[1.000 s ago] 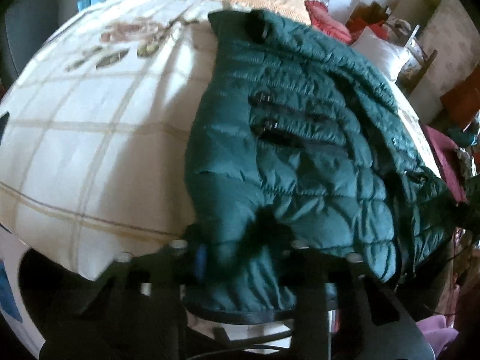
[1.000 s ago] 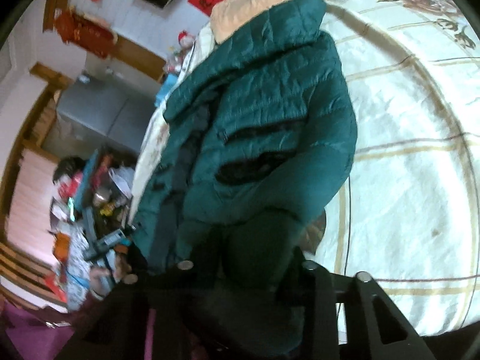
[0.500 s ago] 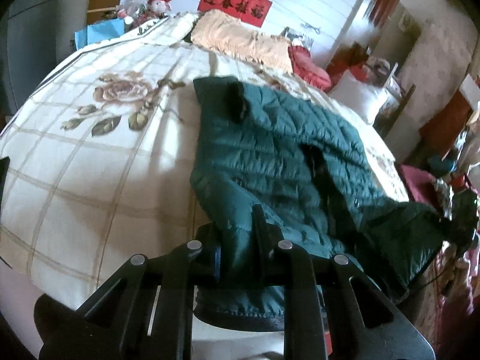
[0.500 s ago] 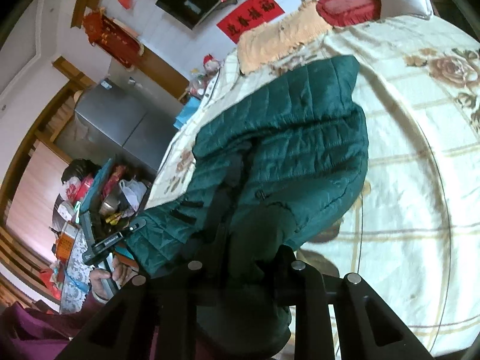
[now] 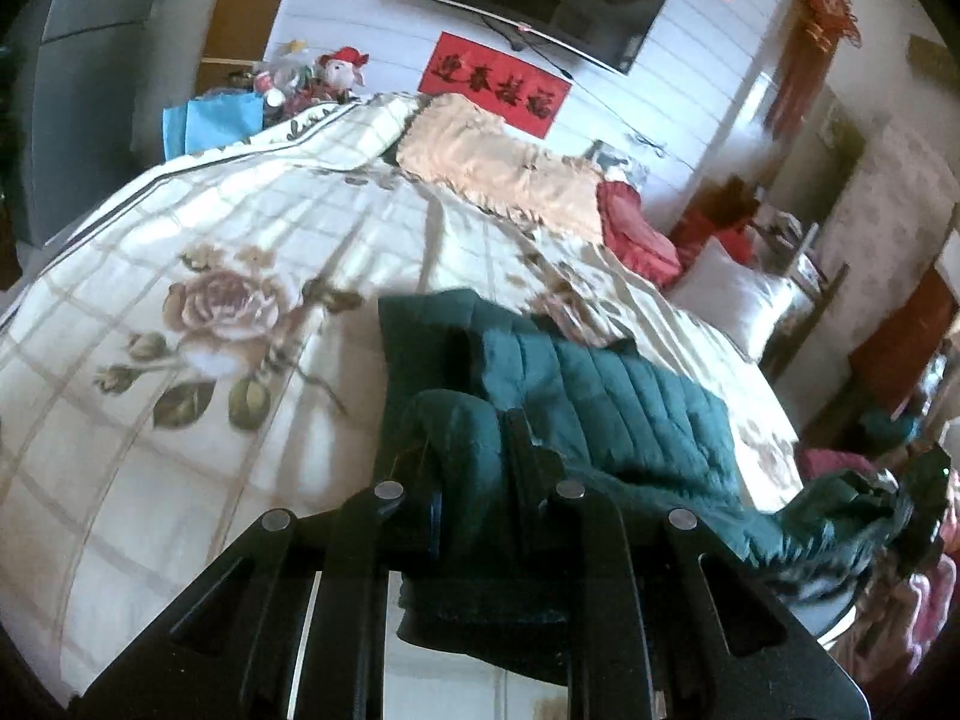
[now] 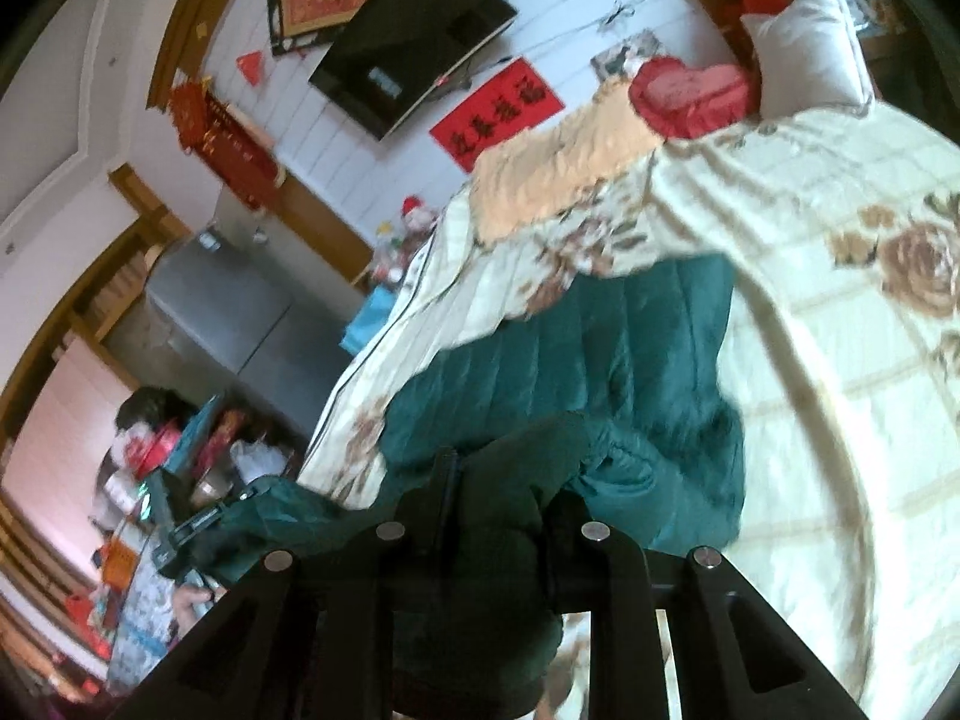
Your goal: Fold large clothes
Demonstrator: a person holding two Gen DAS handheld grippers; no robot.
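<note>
Two views: I take the left wrist first, then the right.
Left gripper: I see it clamped on a bunched edge of the green jacket — fabric fills the gap between its fingers.
Jacket, left view: lies across the flowered bedspread, one part trailing off the bed's right edge.
Right gripper: pinched on dark green padding — a raised fold.
Jacket, right view: spread on the bedspread, below the pillows.
</note>
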